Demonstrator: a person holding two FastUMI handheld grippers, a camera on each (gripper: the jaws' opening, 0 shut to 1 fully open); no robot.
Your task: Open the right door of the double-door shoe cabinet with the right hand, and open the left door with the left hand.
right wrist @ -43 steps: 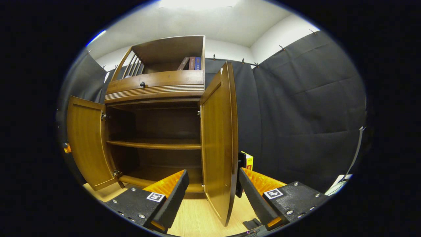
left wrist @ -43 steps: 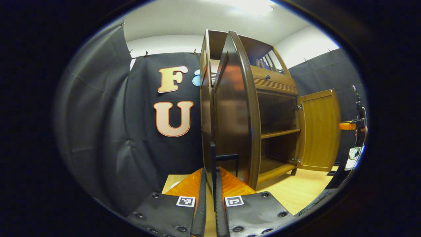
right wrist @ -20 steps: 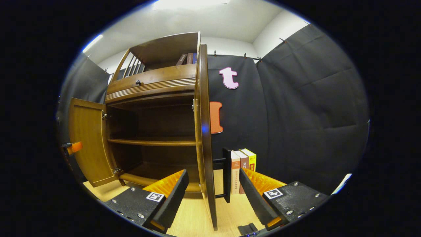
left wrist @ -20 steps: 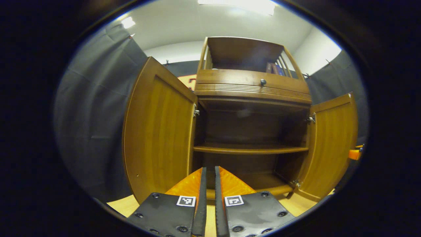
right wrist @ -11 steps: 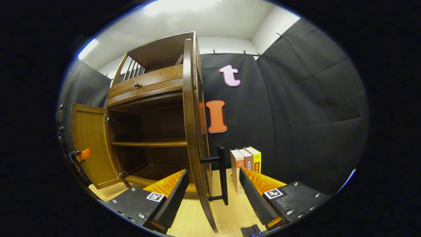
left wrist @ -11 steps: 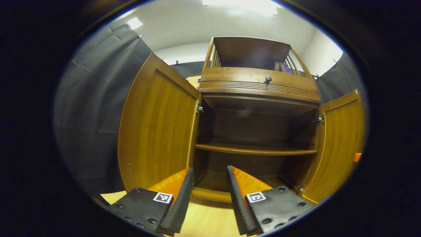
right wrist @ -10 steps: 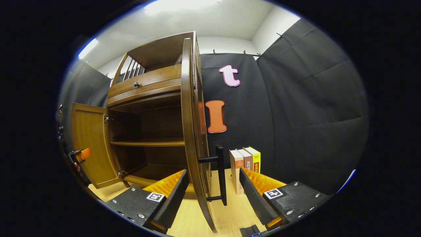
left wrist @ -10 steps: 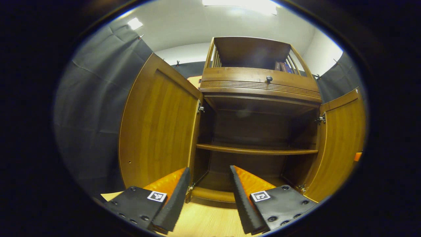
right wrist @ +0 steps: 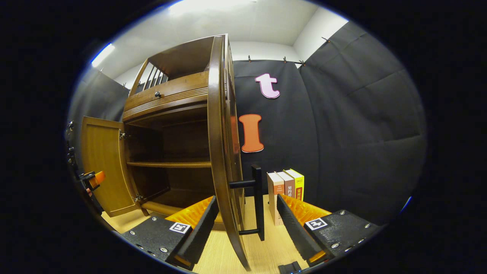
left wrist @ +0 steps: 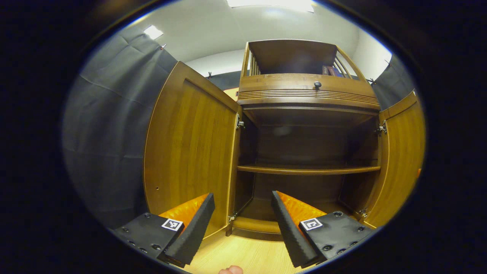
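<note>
Since 2.1 s ago the left gripper (left wrist: 242, 228) has let go of the left door's handle and backed off: its fingers, then together on the bar, now stand wide apart with nothing between them. Left door (left wrist: 188, 152) has gone from edge-on to swung fully out, inner face toward the left gripper view. Right door has also swung further out, showing its edge and handle in the right gripper view instead of its inner panel.

Left gripper view, relative to the shoe cabinet (left wrist: 310, 97): both doors open, left door hinged at the cabinet's left side, right door (left wrist: 399, 160) at its right side. Interior is exposed with one shelf (left wrist: 308, 169) across the middle. Small knob (left wrist: 317, 84) sits on the drawer front above the opening, and books stand in the top compartment (left wrist: 331, 70). Cabinet rests on a light wood floor (left wrist: 243, 253). A fingertip (left wrist: 231, 270) pokes in at the bottom edge, below the cabinet.

Right gripper view: right gripper (right wrist: 245, 222) is spread open and straddles the right door's edge (right wrist: 217, 152), one finger on each side; neither finger visibly presses on it. Black bar handle (right wrist: 258, 201) on the door's outer face stands between the fingers, apart from both. Three books (right wrist: 285, 190) stand upright on the floor just right of the cabinet, behind the handle. Left gripper (right wrist: 93, 179) appears far left, in front of the open left door (right wrist: 101, 163).
</note>
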